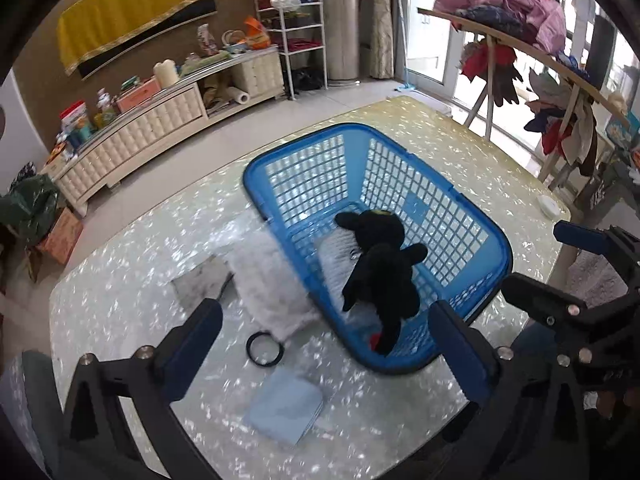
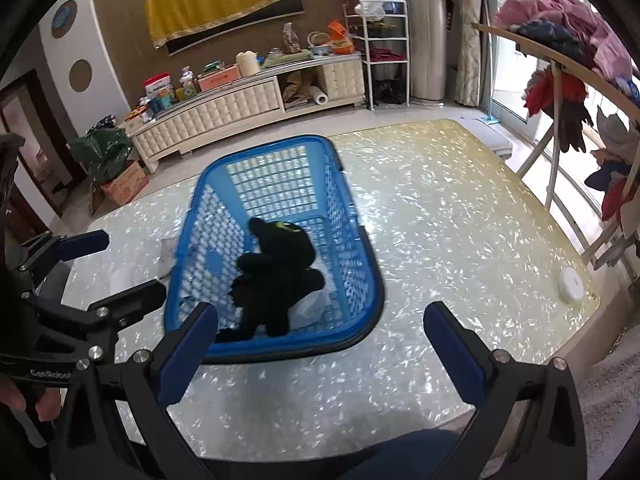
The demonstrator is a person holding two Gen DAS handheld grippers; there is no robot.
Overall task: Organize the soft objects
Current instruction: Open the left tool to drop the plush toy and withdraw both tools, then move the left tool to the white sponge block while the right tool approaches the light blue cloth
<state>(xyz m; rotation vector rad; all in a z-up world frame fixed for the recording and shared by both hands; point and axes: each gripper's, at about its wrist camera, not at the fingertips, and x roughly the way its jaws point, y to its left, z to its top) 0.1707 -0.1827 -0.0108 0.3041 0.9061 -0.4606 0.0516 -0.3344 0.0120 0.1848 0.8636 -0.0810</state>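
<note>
Black plush toy (image 1: 380, 268) lying in blue basket (image 1: 460, 196), both grippers empty

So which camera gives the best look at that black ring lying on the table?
The left wrist view. There the black ring lies in the open on the table, between the white fluffy cloth and the light blue pad, left of the blue basket. The right wrist view shows nothing of it.

Black ring (image 1: 264, 349) and pale blue pad (image 1: 285, 410) on table (image 1: 120, 300); white disc (image 2: 571, 281) near table edge.
</note>
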